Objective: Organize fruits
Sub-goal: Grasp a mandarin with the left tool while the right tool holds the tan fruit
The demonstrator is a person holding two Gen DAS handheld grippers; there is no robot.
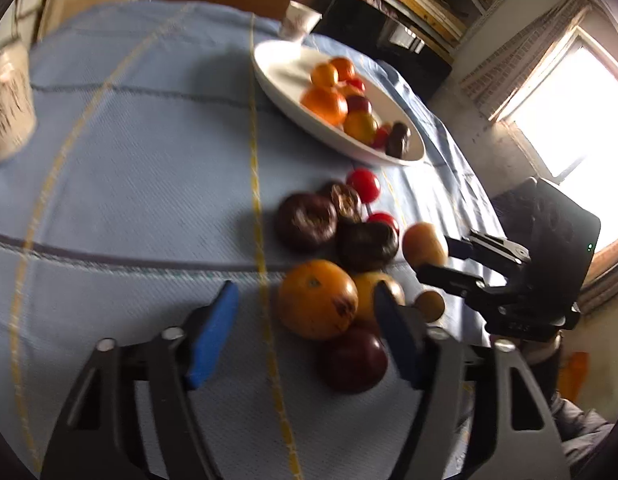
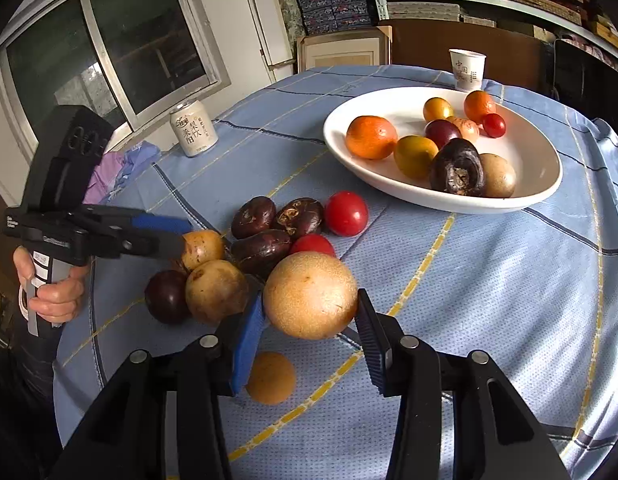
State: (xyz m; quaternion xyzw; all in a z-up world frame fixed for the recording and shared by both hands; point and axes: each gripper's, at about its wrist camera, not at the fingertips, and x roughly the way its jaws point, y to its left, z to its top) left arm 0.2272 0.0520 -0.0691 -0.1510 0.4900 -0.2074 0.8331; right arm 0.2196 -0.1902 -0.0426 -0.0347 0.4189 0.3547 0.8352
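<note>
tan fruit (image 2: 310, 295) sits pinched between the right gripper (image 2: 311, 322) pads, held just above the cloth (image 2: 489, 280) at the near edge of the loose pile. bowl (image 2: 541, 184) lies at about 1 o'clock from it, already holding oranges, plums and a dark chestnut-like fruit. the grip is across the round belly, so my worry is a slip: a smooth ball squeezed off-centre can squirt forward and roll among the rest.

left gripper (image 2: 181, 236) reaches into the pile from 9 o'clock. in its own view the jaws (image 1: 305, 312) stand half spread around an orange (image 1: 317, 298), and blur keeps me from telling whether the pads touch it. in the right view its tips seem to rest against a small tan fruit (image 2: 201, 248). closing there could nudge the neighbours, and the plum (image 2: 167, 296) or the tomatoes (image 2: 346, 213) may roll toward the table edge.

both tools work close together; crossing paths to the bowl risks a knock. the can (image 2: 193, 128) and cup (image 2: 467, 68) stand well apart.
</note>
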